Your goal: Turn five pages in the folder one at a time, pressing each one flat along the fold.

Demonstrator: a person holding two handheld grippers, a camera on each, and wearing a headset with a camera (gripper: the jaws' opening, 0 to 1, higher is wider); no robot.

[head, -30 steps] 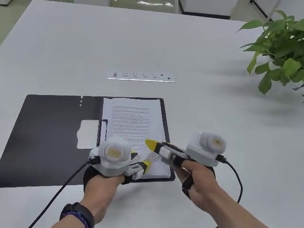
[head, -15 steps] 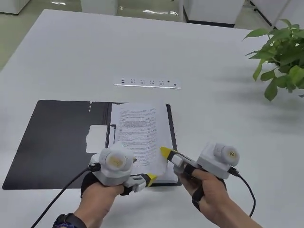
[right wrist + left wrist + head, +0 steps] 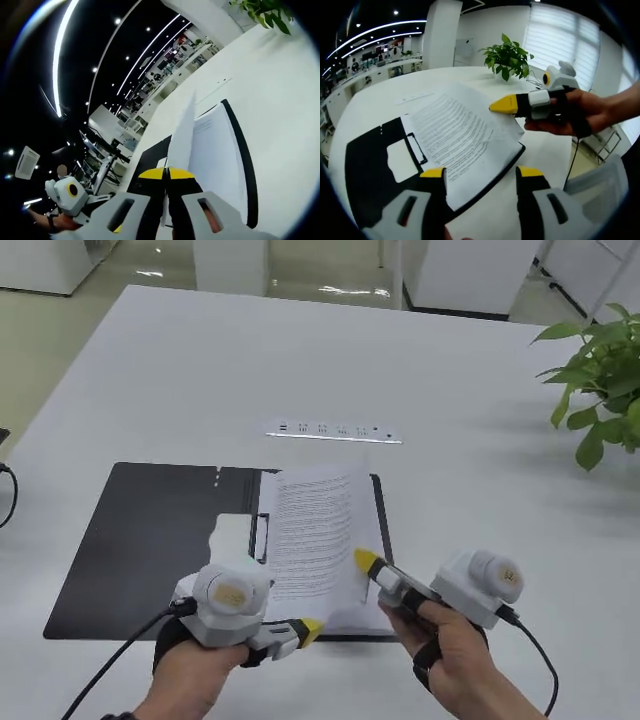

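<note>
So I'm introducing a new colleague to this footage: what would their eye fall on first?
Most likely the right gripper, its yellow-tipped jaws shut on the edge of a printed page that curls up off the stack in the open black folder on the white table. Next comes the left gripper, jaws open, at the folder's near edge. Then there is the green plant at the far right.

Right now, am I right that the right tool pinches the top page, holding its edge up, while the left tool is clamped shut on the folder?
Not quite. The left tool is open, its jaws apart above the lower edge of the folder, as the left gripper view shows. The right tool does pinch the top page, holding its edge up.
</note>
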